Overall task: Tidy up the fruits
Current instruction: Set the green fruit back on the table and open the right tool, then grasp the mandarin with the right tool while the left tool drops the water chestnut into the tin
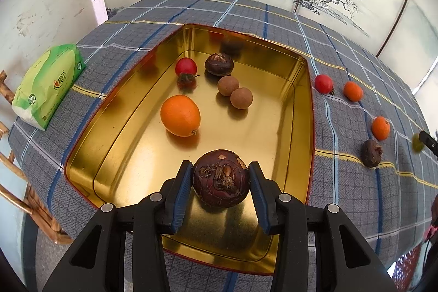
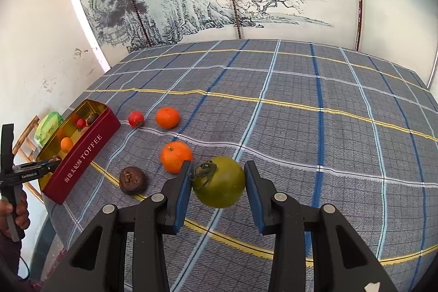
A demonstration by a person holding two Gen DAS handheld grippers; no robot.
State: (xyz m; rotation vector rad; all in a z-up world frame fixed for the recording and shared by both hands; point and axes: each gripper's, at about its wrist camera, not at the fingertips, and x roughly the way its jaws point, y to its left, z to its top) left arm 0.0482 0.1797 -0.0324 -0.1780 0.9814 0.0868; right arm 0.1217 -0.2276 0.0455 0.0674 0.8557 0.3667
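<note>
Inside the gold tin [image 1: 298, 111], near its close end, the left gripper [image 1: 221, 179] has a dark maroon water chestnut [image 1: 221, 178] between its blue pads; both pads touch the fruit's sides, and whether it rests on the tin floor or hangs just above cannot be told. The fruit is roundish with no clear long axis, and its scarred, crusty face points toward the camera.

Farther into the tin lie an orange [image 1: 180, 115], its stem scar turned toward the near right, two brown longans [image 1: 235, 92] touching each other, a second dark chestnut [image 1: 219, 64] and a red cherry tomato [image 1: 186, 67]. From the right wrist view the tin is red outside and lettered TOFFEE, its long axis running away from the viewer.

Right of the tin, on the cloth, the right gripper [image 2: 217, 179] straddles a green persimmon [image 2: 220, 182], its dry calyx pointing left against the left pad; the right pad sits at or just off the skin, so the grip cannot be judged. Beside it lie a tangerine [image 2: 176, 156], partly hidden behind the left finger, and a wrinkled brown fruit [image 2: 133, 179]; farther off, another tangerine [image 2: 167, 116] and a red tomato [image 2: 136, 118].

Left of the tin lies a green tissue pack [image 1: 48, 88], with a bamboo chair [image 1: 16, 190] cut off by the frame. A blue-grey plaid cloth [image 2: 314, 127] covers the table, before a screen painted with an ink landscape [image 2: 169, 4].
</note>
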